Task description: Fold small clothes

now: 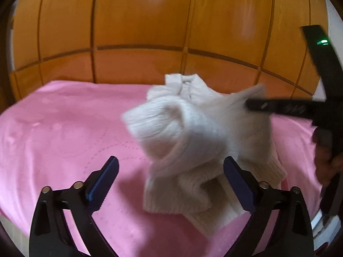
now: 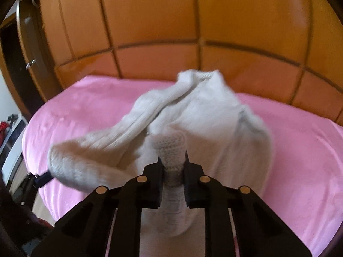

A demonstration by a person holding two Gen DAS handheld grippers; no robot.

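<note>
Knitwear is filling the middle of the left wrist view: a small cream sweater (image 1: pixel 193 141) is hanging bunched above the pink bed (image 1: pixel 64 139), its lower hem trailing onto the sheet at lower centre. The left gripper (image 1: pixel 171 167) is sitting at the bottom of the frame with its jaws spread wide and holding nothing; the right-hand blue pad is just beside the hem, though contact is unclear. At the right edge the right gripper (image 1: pixel 253 105) is reaching in sideways, pinching an upper edge of the garment. A hand (image 1: pixel 325 160) is showing behind it. Orange wooden panelling (image 1: pixel 150 32) is filling the upper half.

In the right wrist view, the right gripper (image 2: pixel 172 162) is at bottom centre, its jaws clenched on a fold of the sweater (image 2: pixel 193 115). A sleeve is swinging out blurred toward the lower left, where a tip of the left gripper (image 2: pixel 44 178) is peeking in. The bed (image 2: pixel 300 150) is lying beneath, the panelling (image 2: pixel 193 21) behind, and a dark cupboard door (image 2: pixel 27 49) at upper left.

By my reading, the garment is being lifted and shaken out before any fold is made. The next move is likely calling for the free left gripper to take an opposite edge, so the piece can be spread flat. Nothing on the sheet is blocking this; the tangled sleeve looks like the main nuisance.
</note>
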